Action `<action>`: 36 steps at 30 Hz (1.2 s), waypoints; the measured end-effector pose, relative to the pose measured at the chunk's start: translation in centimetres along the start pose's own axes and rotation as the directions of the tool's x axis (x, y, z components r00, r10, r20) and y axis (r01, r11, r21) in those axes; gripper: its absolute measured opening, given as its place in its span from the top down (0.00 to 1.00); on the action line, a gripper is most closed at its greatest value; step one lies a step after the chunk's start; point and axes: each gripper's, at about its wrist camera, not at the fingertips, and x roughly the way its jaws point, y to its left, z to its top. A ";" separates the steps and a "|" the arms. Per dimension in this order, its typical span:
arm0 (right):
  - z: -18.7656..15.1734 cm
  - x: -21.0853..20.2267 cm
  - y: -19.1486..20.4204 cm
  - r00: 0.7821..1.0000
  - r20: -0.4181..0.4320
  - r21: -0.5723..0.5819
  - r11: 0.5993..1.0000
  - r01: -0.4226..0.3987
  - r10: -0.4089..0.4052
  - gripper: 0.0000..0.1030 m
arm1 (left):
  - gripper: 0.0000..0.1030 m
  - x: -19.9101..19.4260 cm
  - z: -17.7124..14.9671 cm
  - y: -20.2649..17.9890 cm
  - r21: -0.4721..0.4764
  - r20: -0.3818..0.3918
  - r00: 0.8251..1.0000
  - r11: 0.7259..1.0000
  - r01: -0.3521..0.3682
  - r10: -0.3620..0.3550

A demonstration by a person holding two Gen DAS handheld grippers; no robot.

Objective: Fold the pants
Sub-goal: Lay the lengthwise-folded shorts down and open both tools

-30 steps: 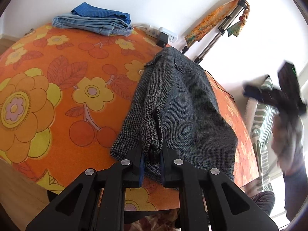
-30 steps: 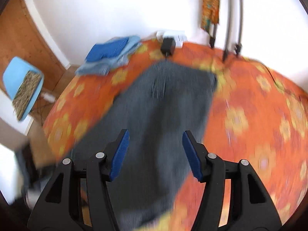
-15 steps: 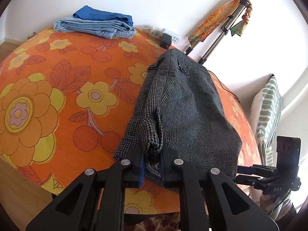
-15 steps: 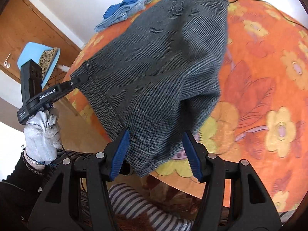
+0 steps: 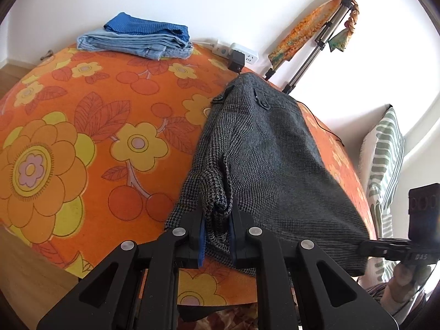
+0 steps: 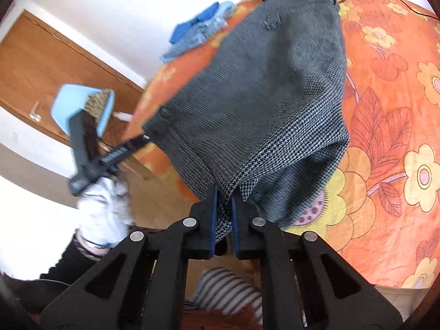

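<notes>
Both grippers are now pinching the near edge of the gray pants (image 5: pixel 275 148) lying on the flowery orange bedspread (image 5: pixel 90 126), since the right gripper (image 6: pixel 224 209), open a moment ago, is clamping beside the left gripper (image 5: pixel 217 225), so folding's starting.

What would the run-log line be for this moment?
step: both near corners gripped | left gripper: shut on pants | right gripper: shut on pants | pants: lying on orange bedspread
</notes>
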 end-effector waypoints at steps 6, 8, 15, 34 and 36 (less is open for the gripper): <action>-2.2 0.9 0.0 0.990 -0.111 -0.046 0.995 0.084 -0.088 0.81 | 0.81 -0.1 -0.4 0.5 0.018 -0.033 0.997 0.998 -0.066 0.066; -2.8 1.2 -1.0 0.983 -0.150 -0.033 0.994 0.106 -0.110 0.81 | 0.81 -0.4 -0.4 1.0 0.009 -0.041 0.996 0.997 -0.081 0.081; -0.6 -1.7 -2.2 0.982 0.029 -0.062 0.980 0.190 -0.189 0.81 | 0.81 -2.9 0.4 0.5 0.081 0.023 0.992 0.989 -0.123 0.122; 0.4 4.4 -2.3 0.933 -0.067 -0.213 0.918 0.333 -0.354 0.70 | 0.78 1.1 5.1 -3.7 0.197 -0.031 0.998 0.979 -0.043 0.050; 0.5 4.3 -2.4 0.934 -0.081 -0.213 0.922 0.324 -0.347 0.70 | 0.69 2.0 6.6 -4.4 0.222 -0.030 0.998 0.974 -0.044 0.052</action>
